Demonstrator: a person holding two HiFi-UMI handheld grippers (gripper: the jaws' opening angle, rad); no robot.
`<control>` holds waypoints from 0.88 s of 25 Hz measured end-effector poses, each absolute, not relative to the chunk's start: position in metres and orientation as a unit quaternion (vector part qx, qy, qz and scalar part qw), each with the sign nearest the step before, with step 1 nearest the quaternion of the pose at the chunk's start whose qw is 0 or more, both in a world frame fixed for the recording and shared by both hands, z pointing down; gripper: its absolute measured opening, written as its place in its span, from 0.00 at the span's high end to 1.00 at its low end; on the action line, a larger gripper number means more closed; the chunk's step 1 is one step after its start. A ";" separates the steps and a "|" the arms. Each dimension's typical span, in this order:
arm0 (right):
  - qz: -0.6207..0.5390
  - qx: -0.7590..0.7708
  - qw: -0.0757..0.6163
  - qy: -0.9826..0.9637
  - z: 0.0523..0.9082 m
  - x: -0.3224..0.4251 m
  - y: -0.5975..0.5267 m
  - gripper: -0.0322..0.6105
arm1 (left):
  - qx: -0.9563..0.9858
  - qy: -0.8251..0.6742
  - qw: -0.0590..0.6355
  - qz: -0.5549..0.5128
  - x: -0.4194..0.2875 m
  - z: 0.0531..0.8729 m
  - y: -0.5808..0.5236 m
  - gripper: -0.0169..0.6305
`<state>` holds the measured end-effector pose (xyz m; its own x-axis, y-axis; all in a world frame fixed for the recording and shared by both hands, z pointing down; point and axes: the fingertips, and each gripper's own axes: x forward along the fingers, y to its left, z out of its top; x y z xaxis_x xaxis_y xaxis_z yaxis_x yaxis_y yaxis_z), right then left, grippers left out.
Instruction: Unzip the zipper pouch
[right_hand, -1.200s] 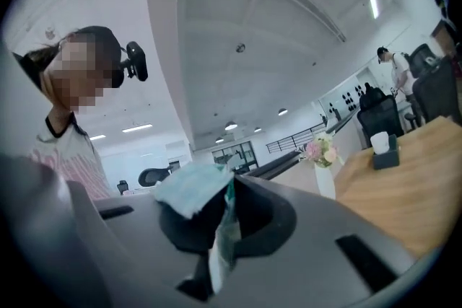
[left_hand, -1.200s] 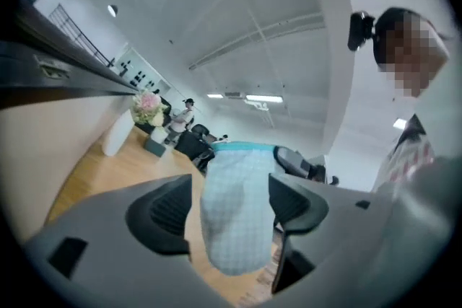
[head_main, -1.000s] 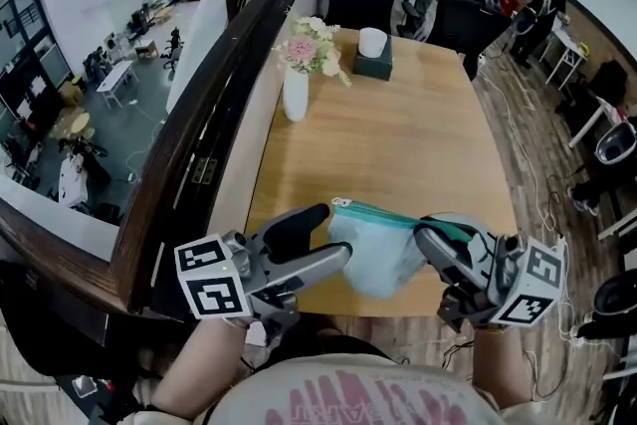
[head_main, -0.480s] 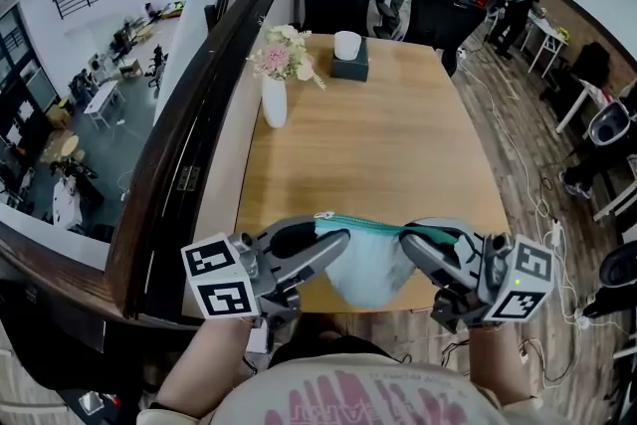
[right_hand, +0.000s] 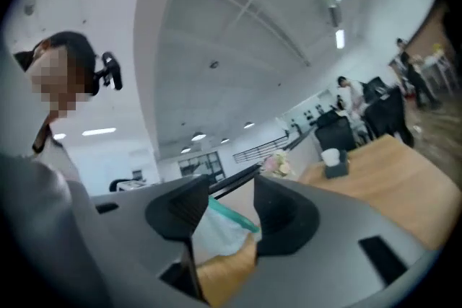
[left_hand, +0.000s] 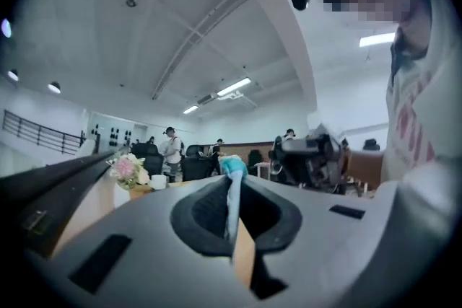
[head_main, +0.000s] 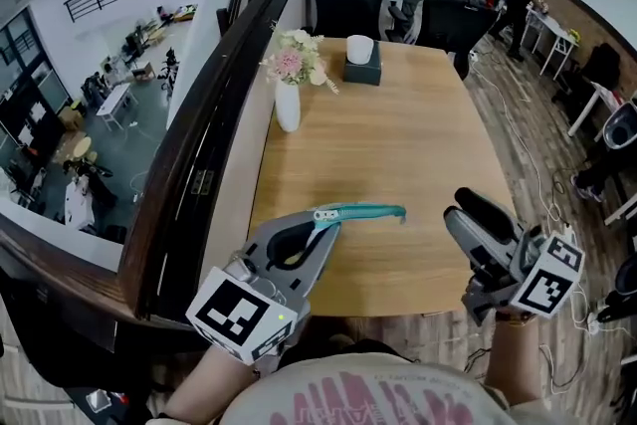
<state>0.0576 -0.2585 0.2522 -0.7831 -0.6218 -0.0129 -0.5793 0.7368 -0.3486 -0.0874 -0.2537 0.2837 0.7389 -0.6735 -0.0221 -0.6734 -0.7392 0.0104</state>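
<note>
The zipper pouch (head_main: 363, 211) shows in the head view mostly as its teal zip edge, sticking out level to the right from my left gripper (head_main: 323, 226) above the table's near edge. That gripper's jaws have just been closing and are shut on the pouch's left end; in the left gripper view pale fabric (left_hand: 232, 207) is pinched between the pads, with a teal tip above. My right gripper (head_main: 458, 207) is apart from the pouch, to its right, and its jaws have just been opening with nothing between them. The right gripper view shows the pouch (right_hand: 220, 227) beyond the open right gripper (right_hand: 231, 187).
The wooden table (head_main: 398, 134) carries a white vase of flowers (head_main: 289, 105) at the left and a dark tissue box (head_main: 361, 67) at the far end. Black chairs (head_main: 346, 0) stand behind it. A dark ledge (head_main: 214, 134) runs along the left. People stand at the back.
The right gripper has let go of the pouch's right end and drawn off to the right. The left gripper has shut on the left end and rolled; the pouch now shows edge-on.
</note>
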 end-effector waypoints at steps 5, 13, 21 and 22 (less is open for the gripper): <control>-0.031 -0.184 -0.099 0.978 0.250 -0.072 -0.236 0.67 | 0.916 -0.397 -0.004 0.058 -0.085 0.312 -0.265 0.96; 0.035 -0.219 -0.246 0.943 0.300 -0.122 -0.252 0.75 | 0.899 -0.430 0.004 0.081 -0.089 0.333 -0.265 0.96; -0.017 -0.211 -0.246 0.946 0.311 -0.126 -0.254 0.88 | 0.866 -0.453 -0.111 0.180 -0.098 0.347 -0.264 0.96; -0.033 -0.210 -0.242 0.947 0.311 -0.126 -0.254 0.91 | 0.863 -0.453 -0.121 0.189 -0.099 0.348 -0.264 0.96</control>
<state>-0.1262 -0.2541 0.3114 -0.7951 -0.3809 0.4719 -0.4131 0.9099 0.0384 -0.0988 -0.2642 0.3479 0.5183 -0.8275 0.2158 -0.7359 -0.5601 -0.3804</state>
